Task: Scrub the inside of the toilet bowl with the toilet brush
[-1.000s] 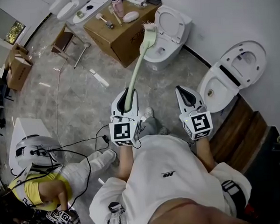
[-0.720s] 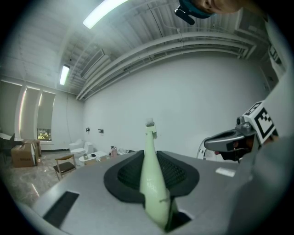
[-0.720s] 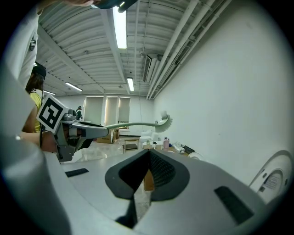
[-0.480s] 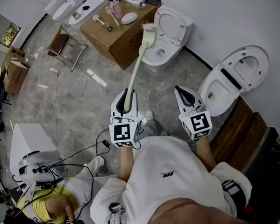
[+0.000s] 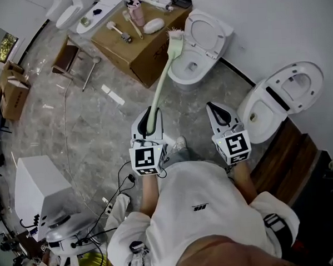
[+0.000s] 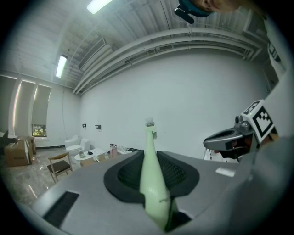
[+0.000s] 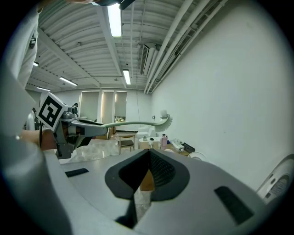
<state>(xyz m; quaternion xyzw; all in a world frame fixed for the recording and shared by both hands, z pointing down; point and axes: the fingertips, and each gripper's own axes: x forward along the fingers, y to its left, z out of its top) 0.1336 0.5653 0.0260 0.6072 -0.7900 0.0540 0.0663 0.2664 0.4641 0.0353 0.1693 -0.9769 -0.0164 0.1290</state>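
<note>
Brush (image 5: pixel 162 80) is clamped by its handle in the left gripper (image 5: pixel 150 115). It's pointing out front, with the bristle head up in the air beside the toilet (image 5: pixel 181 77) next to the box (image 5: pixel 130 51). Right gripper (image 5: pixel 218 111) is closed on nothing.

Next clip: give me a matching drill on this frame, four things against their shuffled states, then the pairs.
1. pale green long-handled toilet brush
2. right claw
3. brown cardboard box
4. white ceramic toilet beside that box

A. lid raised
B. shut, empty
C. small items on top
D. clamped in left claw

Pairs: 1-D, 2-B, 3-C, 4-A
</note>
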